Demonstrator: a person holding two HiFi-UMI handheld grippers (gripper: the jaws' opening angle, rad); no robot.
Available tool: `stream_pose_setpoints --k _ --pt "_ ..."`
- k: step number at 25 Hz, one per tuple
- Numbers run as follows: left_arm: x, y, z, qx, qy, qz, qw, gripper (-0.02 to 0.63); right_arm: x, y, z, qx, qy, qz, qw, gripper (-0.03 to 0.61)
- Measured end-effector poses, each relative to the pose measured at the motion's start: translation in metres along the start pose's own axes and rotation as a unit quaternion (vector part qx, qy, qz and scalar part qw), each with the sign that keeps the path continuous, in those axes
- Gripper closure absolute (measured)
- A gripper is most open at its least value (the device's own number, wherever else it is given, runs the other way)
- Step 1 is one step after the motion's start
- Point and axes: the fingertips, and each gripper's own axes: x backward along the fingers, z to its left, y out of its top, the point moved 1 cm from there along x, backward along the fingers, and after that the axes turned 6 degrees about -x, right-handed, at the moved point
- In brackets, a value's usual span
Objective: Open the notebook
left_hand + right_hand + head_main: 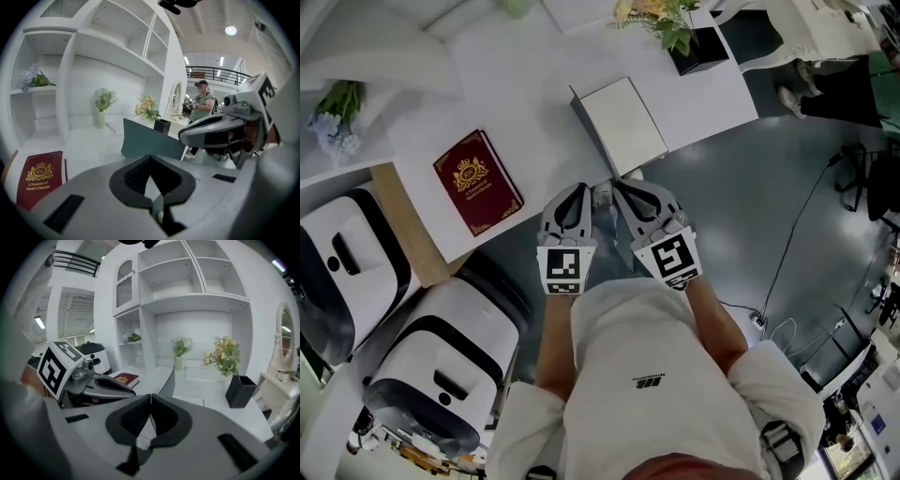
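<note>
Grey-shelled and black-padded, the left claw (150, 157) is clenched, its tips meeting with nothing between them. The right claw (150, 395) is the same, pinched together on air. The person holds the pair side by side, close in against the body, just off the near edge of the white worktop (525, 75) and touching nothing on it. Straight ahead of the tips, near that edge, lies what I take to be the notebook (623, 120): a pale rectangle from above, with a dark teal-grey face along its left side. From where I stand I cannot tell whether that dark face is a thick spine or a cover lifted on edge. Well off to the left, apart from it, a red book (476, 181) with a gold crest lies flat and closed. At the far side a black holder (698, 49) carries flowers. By my reckoning the job has hardly begun: no claw has reached the notebook and I see no spread of pages. What is left is the reach forward, catching the cover's free edge, and swinging it over while the other claw steadies the block.
</note>
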Motion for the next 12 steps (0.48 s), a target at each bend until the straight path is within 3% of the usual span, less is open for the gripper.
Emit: stream_pose_setpoints --k 12 --pt "0.011 -0.011 0.008 0.012 0.017 0.004 0.9998 0.614 -0.006 -0.001 0.016 0.016 0.023 0.007 1.000 0.578"
